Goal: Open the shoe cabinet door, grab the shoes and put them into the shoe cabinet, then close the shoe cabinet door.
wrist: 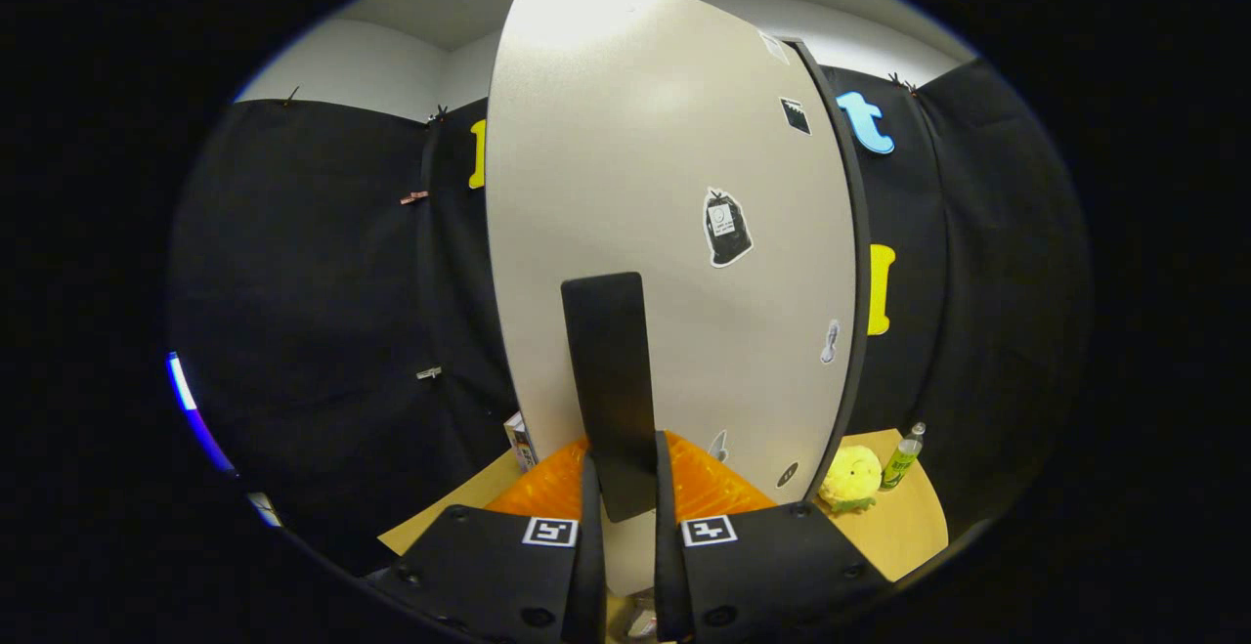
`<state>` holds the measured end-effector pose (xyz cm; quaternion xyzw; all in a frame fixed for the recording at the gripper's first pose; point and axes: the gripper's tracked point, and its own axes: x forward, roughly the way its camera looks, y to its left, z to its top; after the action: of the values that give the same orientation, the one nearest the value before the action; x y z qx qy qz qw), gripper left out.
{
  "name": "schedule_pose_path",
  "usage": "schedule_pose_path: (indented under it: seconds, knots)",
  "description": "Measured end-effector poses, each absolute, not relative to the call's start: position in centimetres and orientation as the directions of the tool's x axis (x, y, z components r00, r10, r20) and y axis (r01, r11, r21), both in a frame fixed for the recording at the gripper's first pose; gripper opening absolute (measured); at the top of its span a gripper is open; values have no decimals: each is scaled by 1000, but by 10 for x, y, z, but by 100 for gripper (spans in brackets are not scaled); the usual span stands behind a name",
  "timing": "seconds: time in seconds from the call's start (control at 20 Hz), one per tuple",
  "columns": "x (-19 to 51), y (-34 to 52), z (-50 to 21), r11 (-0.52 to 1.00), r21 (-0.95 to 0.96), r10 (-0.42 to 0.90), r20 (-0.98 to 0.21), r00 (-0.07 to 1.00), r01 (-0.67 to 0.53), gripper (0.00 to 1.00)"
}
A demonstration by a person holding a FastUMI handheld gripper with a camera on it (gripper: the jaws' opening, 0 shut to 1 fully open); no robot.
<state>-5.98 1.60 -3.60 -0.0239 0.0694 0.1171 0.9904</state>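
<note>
the gripper (pixel 623 488) is clenched on the flat black tab handle (pixel 610 380) of the shoe cabinet door, with one finger pressing each side of the handle's lower end. the handle rises upright from between the fingers (pixel 589 527) and stands out from the face of the pale grey, matte cabinet door (pixel 645 185), which looms directly ahead and reaches well above the gripper. several small stickers dot the door: a black bag-shaped one (pixel 727 227) up and to the right of the handle, a small dark square one (pixel 796 115) near the top right corner, and a few little ones lower along the right edge. a dark strip (pixel 852 263) runs down the door's right edge. a bright orange ribbed surface (pixel 709 488) shows just behind the fingers on both sides of the handle. beyond the door's right edge, on the light wooden tabletop (pixel 909 527), sit a fuzzy yellow plush toy (pixel 850 478) and, just beside it, a small green bottle (pixel 903 458). a small box (pixel 520 441) stands by the door's lower left edge.
</note>
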Motion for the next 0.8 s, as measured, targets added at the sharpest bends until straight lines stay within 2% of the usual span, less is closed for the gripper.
schedule_pose_path:
  seconds: [0.35,0.8]
  knots:
    - [-95,-39,-27,979,-46,192,-134,972,-199,23]
    - [-111,-101,-6,998,-63,24,-67,997,-28,22]
